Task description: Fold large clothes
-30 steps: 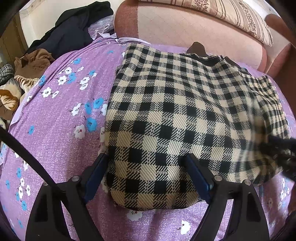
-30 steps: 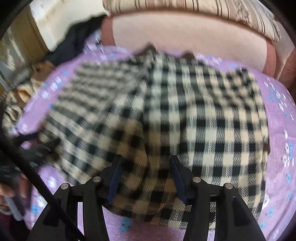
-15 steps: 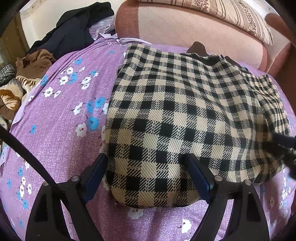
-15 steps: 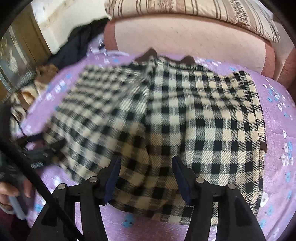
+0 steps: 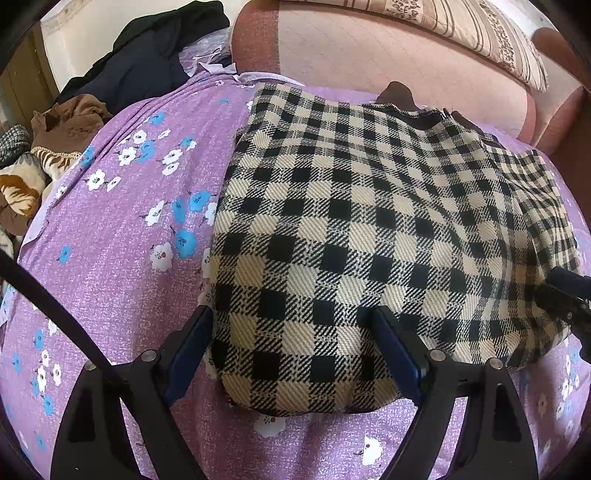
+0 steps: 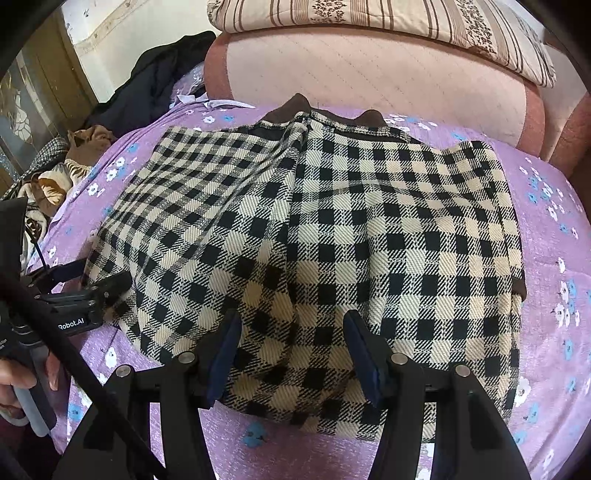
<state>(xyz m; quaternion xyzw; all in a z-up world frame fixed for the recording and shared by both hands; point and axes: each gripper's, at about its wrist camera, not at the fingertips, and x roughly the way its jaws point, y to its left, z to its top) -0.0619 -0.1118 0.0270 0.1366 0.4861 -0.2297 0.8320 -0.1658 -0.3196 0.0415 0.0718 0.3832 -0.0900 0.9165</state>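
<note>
Checked garment [image 6: 369, 229] folded on purple sheet [image 5: 110, 258]; left gripper [image 5: 295, 354], right gripper [image 6: 291, 350] fingers spread, gripping nothing.

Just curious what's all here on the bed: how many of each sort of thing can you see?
Checked garment: 1
Purple flowered bedspread: 1
Striped pillow: 1
Dark garment: 1
Brown cloth: 1
Handheld grippers, left gripper and right gripper: 2
Total: 7

The checked garment [image 6: 351, 229] is coarse, matt twill-woven cloth, the flowered purple sheet [image 5: 110, 266] a finer speckled matt cloth, the headboard [image 6: 369, 70] smooth quilted padding, and each tool's fingers [image 6: 369, 354] matt black plastic with blue pads.
</note>
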